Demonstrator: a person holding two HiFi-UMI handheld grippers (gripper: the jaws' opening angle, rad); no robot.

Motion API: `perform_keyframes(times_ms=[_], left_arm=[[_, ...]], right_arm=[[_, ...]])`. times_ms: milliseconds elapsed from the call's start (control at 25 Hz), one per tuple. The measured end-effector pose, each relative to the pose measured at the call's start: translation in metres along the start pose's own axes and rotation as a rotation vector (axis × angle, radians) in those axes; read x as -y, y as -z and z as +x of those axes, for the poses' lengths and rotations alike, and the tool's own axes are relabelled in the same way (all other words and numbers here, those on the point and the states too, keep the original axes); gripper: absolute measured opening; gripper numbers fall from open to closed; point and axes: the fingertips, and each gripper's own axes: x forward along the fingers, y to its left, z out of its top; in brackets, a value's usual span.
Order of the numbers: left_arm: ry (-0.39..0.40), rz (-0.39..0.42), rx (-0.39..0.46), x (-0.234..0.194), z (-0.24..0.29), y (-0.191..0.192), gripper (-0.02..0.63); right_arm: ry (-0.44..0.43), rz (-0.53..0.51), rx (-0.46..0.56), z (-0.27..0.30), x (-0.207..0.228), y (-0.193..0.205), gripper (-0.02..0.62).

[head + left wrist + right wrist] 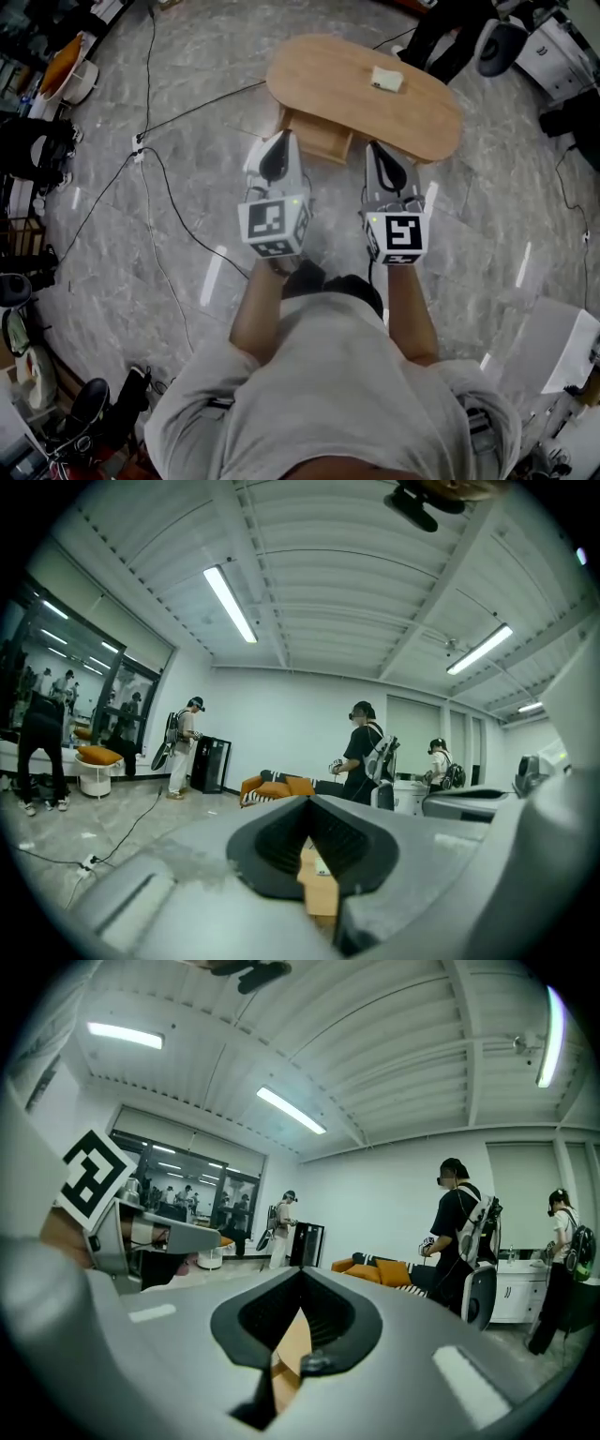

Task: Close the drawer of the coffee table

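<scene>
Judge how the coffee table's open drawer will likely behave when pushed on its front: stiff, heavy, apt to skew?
The drawer looks like rigid wood, so it should probably slide in without flexing. It is small beside the table, so likely light. Its front is wide, so an off-centre push might skew it.

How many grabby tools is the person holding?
2. The left tool points toward the open drawer of the coffee table. The right tool is beside it, pointing toward the table's near edge. No others show.
</scene>
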Motion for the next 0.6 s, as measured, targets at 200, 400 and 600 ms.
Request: perform_keyframes(times_ms=[200,400,600], left_arm=[[-0.018,-0.027,0.002,-0.029,0.007,0.0,0.02],[-0.049,-0.051,-0.022,-0.056,0.019,0.004,0.02],[-0.071,-0.042,-0.053,-0.08,0.037,0.018,0.02]], right_arm=[[-0.006,-0.012,-0.016,0.025,-0.008,-0.003,0.007],[-0.009,-0.014,-0.03,0.051,-0.008,-0.004,0.007],[-0.038,0.002,-0.066,0.082,-0.015,0.018,0.008]])
